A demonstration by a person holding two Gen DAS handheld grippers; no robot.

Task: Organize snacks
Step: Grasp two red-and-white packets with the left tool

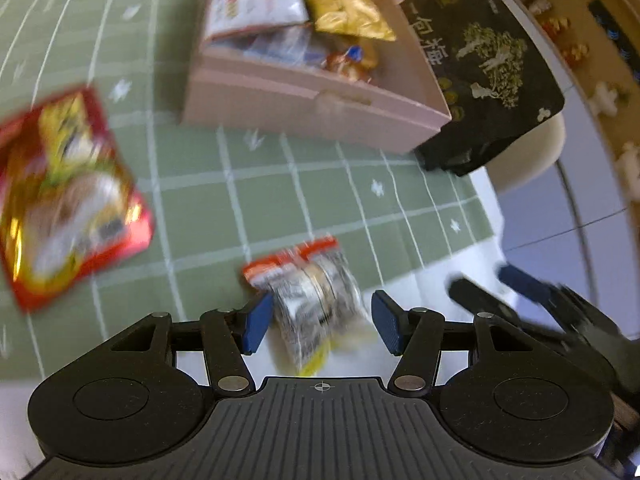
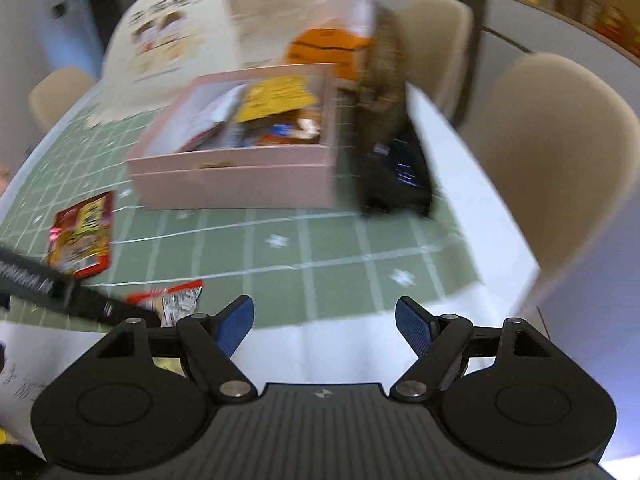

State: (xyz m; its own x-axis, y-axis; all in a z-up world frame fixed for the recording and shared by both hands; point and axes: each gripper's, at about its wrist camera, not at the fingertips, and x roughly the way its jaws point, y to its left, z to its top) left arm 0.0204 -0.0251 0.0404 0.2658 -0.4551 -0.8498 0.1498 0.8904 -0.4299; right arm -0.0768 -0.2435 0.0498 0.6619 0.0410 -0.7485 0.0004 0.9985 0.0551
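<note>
A pink box point(image 1: 312, 108) holding several snack packets stands at the back of the green checked cloth; it also shows in the right wrist view point(image 2: 236, 184). My left gripper point(image 1: 320, 322) is open, its blue pads on either side of a clear snack pack with a red top point(image 1: 312, 300) that lies at the cloth's near edge. A red and yellow snack bag point(image 1: 68, 200) lies to the left. My right gripper point(image 2: 325, 326) is open and empty above the table's front edge. It sees the clear pack point(image 2: 176, 300) and the red bag point(image 2: 82, 236) at its left.
A black bag with a gold tree print point(image 1: 484, 60) leans against the box's right side. An orange packet point(image 2: 324, 46) and a cream paper bag point(image 2: 168, 52) stand behind the box. Beige chairs point(image 2: 560, 152) ring the table. The right gripper's fingers point(image 1: 532, 300) show at the left view's right edge.
</note>
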